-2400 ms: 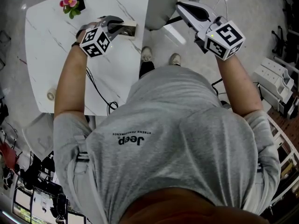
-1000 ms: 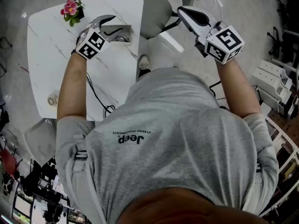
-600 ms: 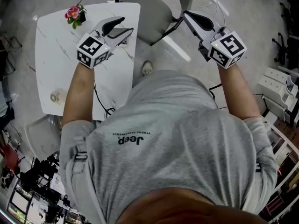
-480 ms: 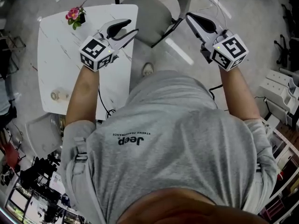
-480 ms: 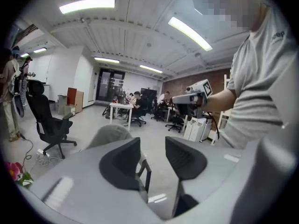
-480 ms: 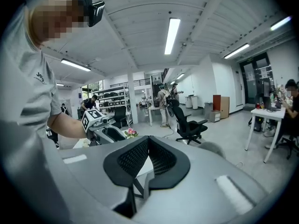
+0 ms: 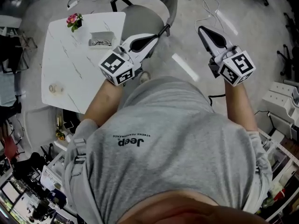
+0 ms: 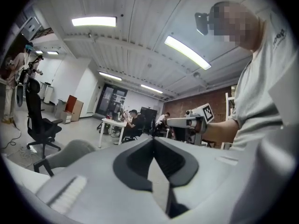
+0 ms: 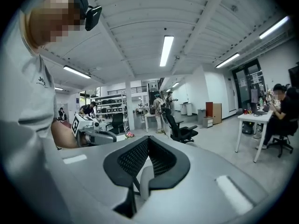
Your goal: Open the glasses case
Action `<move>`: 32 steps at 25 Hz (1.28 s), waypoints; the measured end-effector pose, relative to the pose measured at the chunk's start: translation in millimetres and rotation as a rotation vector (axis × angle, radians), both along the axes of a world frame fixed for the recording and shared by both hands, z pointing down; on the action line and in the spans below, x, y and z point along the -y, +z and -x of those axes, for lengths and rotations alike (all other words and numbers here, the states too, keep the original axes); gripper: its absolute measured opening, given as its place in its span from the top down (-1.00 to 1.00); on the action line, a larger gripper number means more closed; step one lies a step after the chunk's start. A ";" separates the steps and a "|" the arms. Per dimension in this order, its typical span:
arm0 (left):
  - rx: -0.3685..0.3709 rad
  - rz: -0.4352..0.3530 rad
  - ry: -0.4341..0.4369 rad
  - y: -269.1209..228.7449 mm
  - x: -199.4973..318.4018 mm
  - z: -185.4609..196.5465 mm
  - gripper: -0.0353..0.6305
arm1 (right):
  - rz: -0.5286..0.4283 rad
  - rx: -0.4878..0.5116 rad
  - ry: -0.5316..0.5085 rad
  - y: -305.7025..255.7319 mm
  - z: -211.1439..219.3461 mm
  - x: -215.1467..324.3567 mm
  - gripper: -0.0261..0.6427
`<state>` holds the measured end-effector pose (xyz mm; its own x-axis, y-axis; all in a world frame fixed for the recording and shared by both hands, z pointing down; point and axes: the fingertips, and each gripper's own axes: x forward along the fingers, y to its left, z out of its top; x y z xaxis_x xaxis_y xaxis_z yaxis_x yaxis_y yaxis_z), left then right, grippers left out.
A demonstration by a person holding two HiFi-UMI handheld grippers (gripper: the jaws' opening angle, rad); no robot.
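Glasses case [image 7: 102,37] lies open on the white table [image 7: 70,73], spectacles inside, near a small pink flower [image 7: 73,20]. Both grippers are held in the air, well apart from it. The left gripper [image 7: 154,36] has just been closing, its jaws now together on nothing. The right gripper [image 7: 203,31] is also clenched and empty.

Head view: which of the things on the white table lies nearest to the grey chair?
The open glasses case, with glasses inside; the pink flowers and the small round object sit further left, away from the chair.
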<state>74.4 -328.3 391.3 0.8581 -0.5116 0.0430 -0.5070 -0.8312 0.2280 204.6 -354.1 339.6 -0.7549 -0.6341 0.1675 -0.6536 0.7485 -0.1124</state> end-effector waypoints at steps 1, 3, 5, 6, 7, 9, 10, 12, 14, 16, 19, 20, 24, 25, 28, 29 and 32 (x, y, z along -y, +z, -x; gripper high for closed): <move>-0.008 -0.008 -0.003 -6.0 -6.8 -12.6 0.72 | 0.000 0.002 0.005 -1.7 -13.5 -7.5 0.91; -0.021 -0.024 -0.009 -19.0 -19.8 -33.7 0.73 | -0.008 0.015 0.015 -4.5 -40.2 -22.8 0.91; -0.030 -0.029 -0.026 -30.3 -30.6 -48.6 0.73 | -0.015 0.038 0.032 -5.6 -64.8 -36.6 0.91; -0.032 -0.026 -0.037 -34.6 -35.0 -53.9 0.73 | -0.014 0.050 0.042 -5.1 -75.3 -42.3 0.91; -0.036 -0.020 -0.048 -38.3 -38.9 -58.1 0.73 | -0.010 0.060 0.051 -4.2 -84.2 -47.2 0.91; -0.050 -0.006 -0.064 -45.0 -44.7 -63.0 0.73 | 0.004 0.069 0.063 -1.4 -96.7 -54.9 0.91; -0.056 -0.003 -0.069 -48.1 -46.7 -63.5 0.73 | 0.012 0.068 0.066 0.2 -100.1 -58.5 0.91; -0.054 -0.017 -0.071 -54.1 -49.2 -60.1 0.73 | 0.019 0.058 0.067 2.5 -100.8 -66.2 0.91; -0.047 -0.045 -0.066 -61.0 -49.1 -50.9 0.73 | 0.012 0.044 0.067 0.9 -95.0 -72.8 0.91; -0.044 -0.068 -0.059 -67.8 -46.0 -38.8 0.73 | -0.004 0.039 0.080 -5.4 -88.2 -73.8 0.91; -0.045 -0.084 -0.047 -76.0 -39.4 -23.9 0.73 | -0.014 0.067 0.124 -16.3 -82.4 -70.4 0.91; -0.044 -0.091 -0.042 -79.2 -38.5 -20.1 0.73 | -0.008 0.078 0.135 -18.2 -81.1 -69.9 0.91; -0.034 -0.113 -0.031 -89.4 -40.0 -5.8 0.73 | 0.017 0.091 0.167 -21.9 -77.0 -71.5 0.91; -0.036 -0.111 -0.030 -90.7 -39.9 -2.3 0.73 | 0.015 0.092 0.171 -24.1 -75.3 -72.4 0.91; -0.054 -0.098 -0.027 -92.6 -38.2 1.6 0.73 | 0.005 0.088 0.173 -31.2 -72.6 -73.1 0.91; -0.058 -0.095 -0.024 -92.1 -38.7 1.1 0.73 | 0.006 0.086 0.175 -32.0 -72.7 -73.2 0.92; -0.061 -0.094 -0.011 -88.8 -42.9 -1.5 0.73 | 0.009 0.081 0.181 -31.6 -72.6 -74.2 0.92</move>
<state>75.9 -285.4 302.6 0.8520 -0.5203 -0.0578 -0.5037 -0.8449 0.1803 277.2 -279.9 308.0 -0.6400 -0.7594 0.1170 -0.7659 0.6182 -0.1767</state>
